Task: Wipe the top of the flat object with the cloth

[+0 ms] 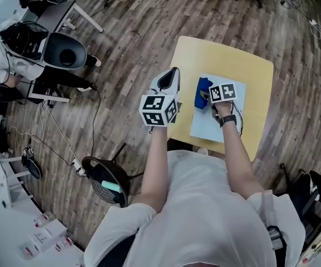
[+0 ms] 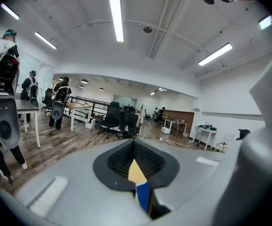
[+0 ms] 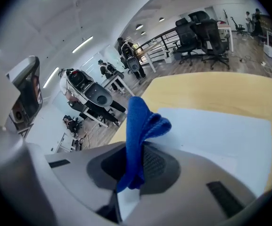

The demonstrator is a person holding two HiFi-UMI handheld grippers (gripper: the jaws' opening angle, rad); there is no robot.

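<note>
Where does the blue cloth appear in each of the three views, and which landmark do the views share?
Head view: the blue cloth is right of centre, over the pale flat sheet.
Left gripper view: probably the thin blue sliver, low in the middle.
Right gripper view: left of centre, standing up, pinched by the right gripper.
Shared landmark: the yellow table.

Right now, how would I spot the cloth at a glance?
Find the square yellow wooden table on the plank floor; a pale, flat rectangular sheet lies on it. At that sheet's left edge, the fingers of the right gripper pinch a small crumpled blue cloth, the only deep-blue thing there.
</note>
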